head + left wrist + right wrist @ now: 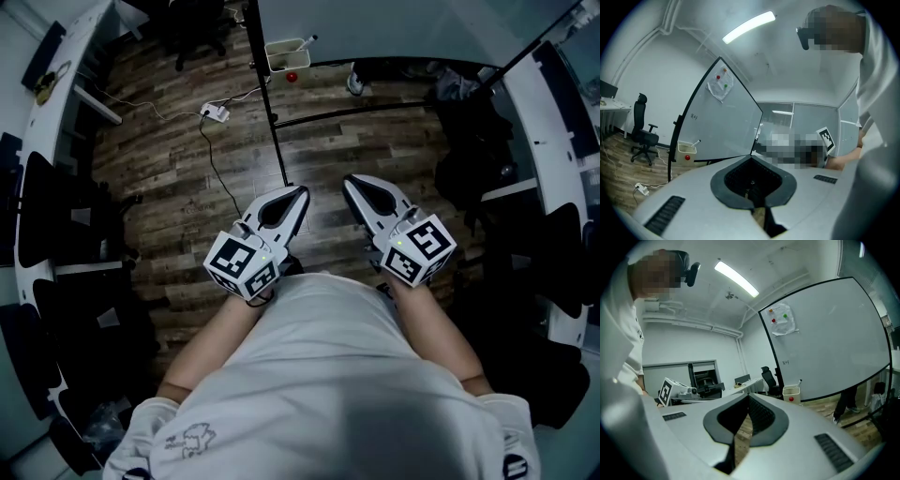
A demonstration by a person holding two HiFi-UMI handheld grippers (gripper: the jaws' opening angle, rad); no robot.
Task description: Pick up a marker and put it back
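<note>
Person wears a pale grey short-sleeve T-shirt (328, 375); small dark line print (187, 439) on L sleeve, dark logo (514, 466) at R sleeve hem. Forearms bare. Black head cam (690, 267) at the forehead.

Left gripper (300, 193) & right gripper (352, 183): same build, light grey moulded shells w/ black ribbed pads (750, 180) lining a teardrop opening, and dark slotted vents (833, 452) on the shell tops. Each has a white marker cube (242, 265) w/ black square codes. Green LED (398, 246) on R unit.

Whiteboard (394, 28), office chair (643, 136), power strip (217, 113) on wood floor (169, 169)
</note>
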